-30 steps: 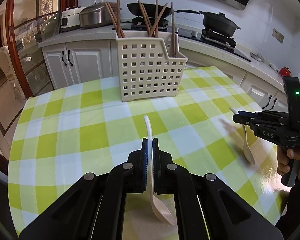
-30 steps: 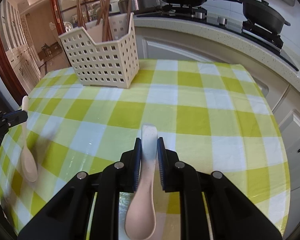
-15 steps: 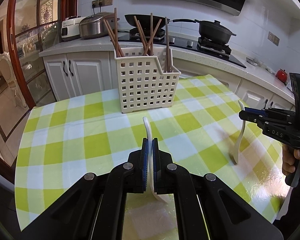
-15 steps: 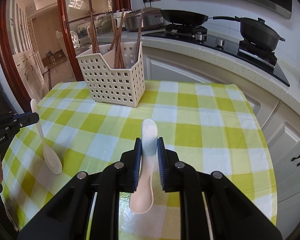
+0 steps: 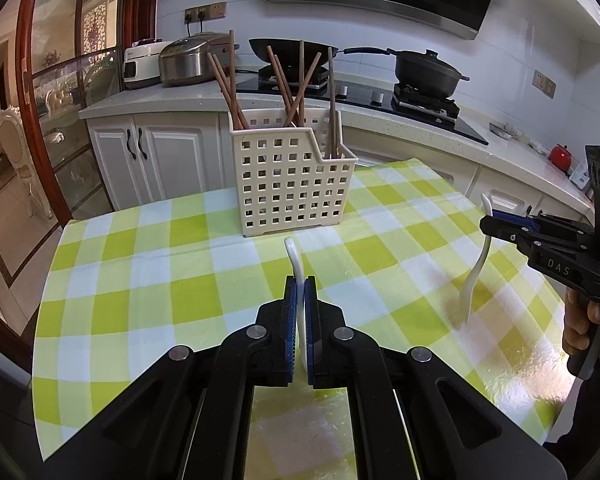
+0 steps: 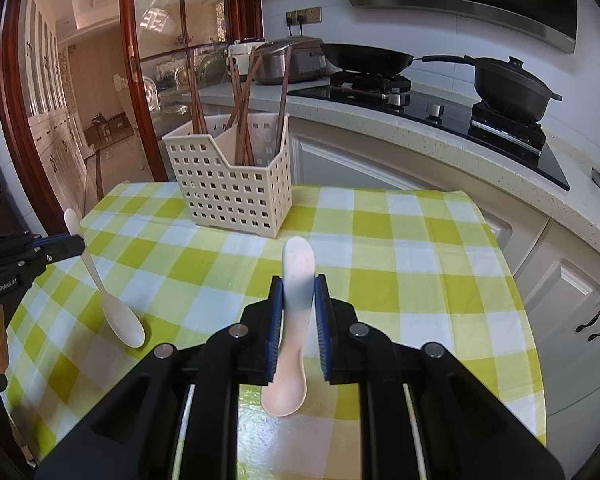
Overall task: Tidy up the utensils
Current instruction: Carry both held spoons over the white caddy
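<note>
Both spoons gripped above the table.
I held the left gripper (image 5: 301, 292) clamped on the white spoon (image 5: 294, 256) and the right gripper (image 6: 299, 296) on the beige spoon (image 6: 298, 276); basket (image 5: 288, 184) upper centre.

Green-white checked tablecloth (image 5: 188, 264); cream basket (image 5: 288, 184)

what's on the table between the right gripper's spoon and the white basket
Nothing: in the right wrist view only bare checked tablecloth lies between the spoon in the right gripper and the basket.
</note>
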Available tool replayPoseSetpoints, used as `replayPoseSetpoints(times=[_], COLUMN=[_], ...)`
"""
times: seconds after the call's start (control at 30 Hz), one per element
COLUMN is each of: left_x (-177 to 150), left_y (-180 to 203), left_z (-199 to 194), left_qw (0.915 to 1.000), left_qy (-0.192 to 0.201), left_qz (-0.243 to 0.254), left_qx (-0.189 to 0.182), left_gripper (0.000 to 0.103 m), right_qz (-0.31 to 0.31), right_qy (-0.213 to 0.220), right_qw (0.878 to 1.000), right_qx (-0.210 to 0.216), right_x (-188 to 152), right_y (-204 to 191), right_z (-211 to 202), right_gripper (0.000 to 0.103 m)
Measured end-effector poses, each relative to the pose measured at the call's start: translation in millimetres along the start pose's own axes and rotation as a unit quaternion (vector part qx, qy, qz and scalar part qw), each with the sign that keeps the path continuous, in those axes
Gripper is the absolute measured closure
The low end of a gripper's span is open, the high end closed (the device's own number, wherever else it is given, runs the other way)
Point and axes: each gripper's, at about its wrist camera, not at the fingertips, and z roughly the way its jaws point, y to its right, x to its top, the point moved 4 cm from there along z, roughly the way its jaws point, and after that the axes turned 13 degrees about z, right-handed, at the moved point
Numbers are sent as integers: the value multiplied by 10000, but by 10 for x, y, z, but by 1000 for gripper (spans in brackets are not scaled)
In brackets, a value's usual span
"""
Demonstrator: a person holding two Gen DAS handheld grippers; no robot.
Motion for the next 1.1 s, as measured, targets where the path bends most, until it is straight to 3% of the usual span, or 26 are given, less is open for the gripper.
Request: replayPoseSetpoints(times=[0.37, 0.7, 0.9, 1.1], left_x=[463, 1347, 1776, 1964], left_y=[-58, -302, -454, -636], left_z=[-148, -332, -202, 37], left_qw=[9993, 9949, 9926, 9914], left_qy=[324, 854, 974, 966], left_qz=[186, 361, 379, 245], left_qx=[94, 387, 621, 847], left_gripper=[101, 101, 101, 101], right_qz=[-40, -72, -29, 55], right_qy=[315, 751, 922, 931], right_qw=[9993, 9970, 9956, 9955], right_qx=[205, 163, 158, 176], right_x=[448, 1239, 1618, 1819], right_y=[-271, -550, -701, -807], right_z=[-58, 13, 226, 513], right_gripper=[87, 87, 87, 87])
